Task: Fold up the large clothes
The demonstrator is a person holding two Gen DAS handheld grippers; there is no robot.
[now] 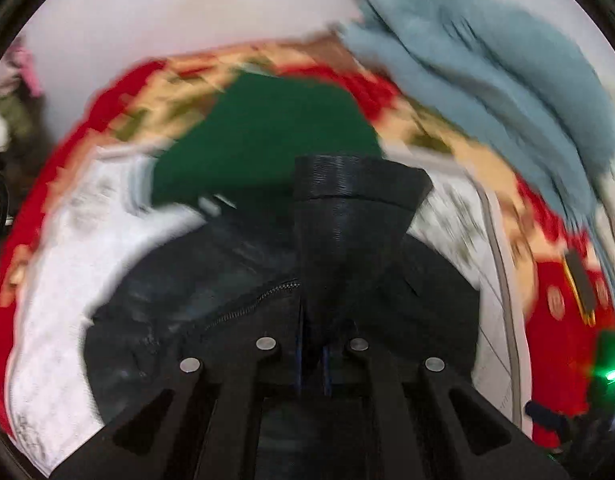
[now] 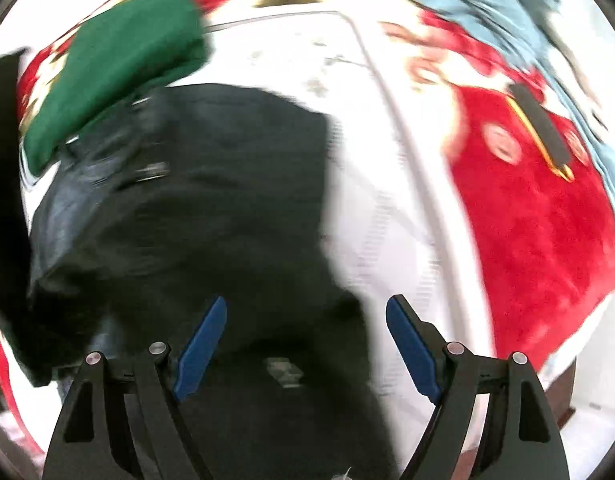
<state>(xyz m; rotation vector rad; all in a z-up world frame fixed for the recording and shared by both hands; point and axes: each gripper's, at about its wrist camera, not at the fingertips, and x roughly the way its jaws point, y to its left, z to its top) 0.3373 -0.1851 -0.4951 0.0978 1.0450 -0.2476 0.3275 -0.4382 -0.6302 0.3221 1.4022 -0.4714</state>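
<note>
A black zippered jacket (image 1: 211, 304) lies bunched on a white patterned sheet (image 1: 55, 280). My left gripper (image 1: 313, 344) is shut on a fold of the jacket, which rises in a black ridge between its fingers. In the right wrist view the same jacket (image 2: 211, 216) fills the left and middle. My right gripper (image 2: 305, 344) is open, with blue pads (image 2: 201, 348) wide apart, just above the jacket's near edge and holding nothing. Both views are motion-blurred.
A folded green garment (image 1: 263, 136) lies behind the jacket; it also shows in the right wrist view (image 2: 115, 64). A red patterned blanket (image 2: 535, 248) is on the right with a dark flat object (image 2: 541, 128) on it. A light blue cloth (image 1: 507, 80) is heaped at far right.
</note>
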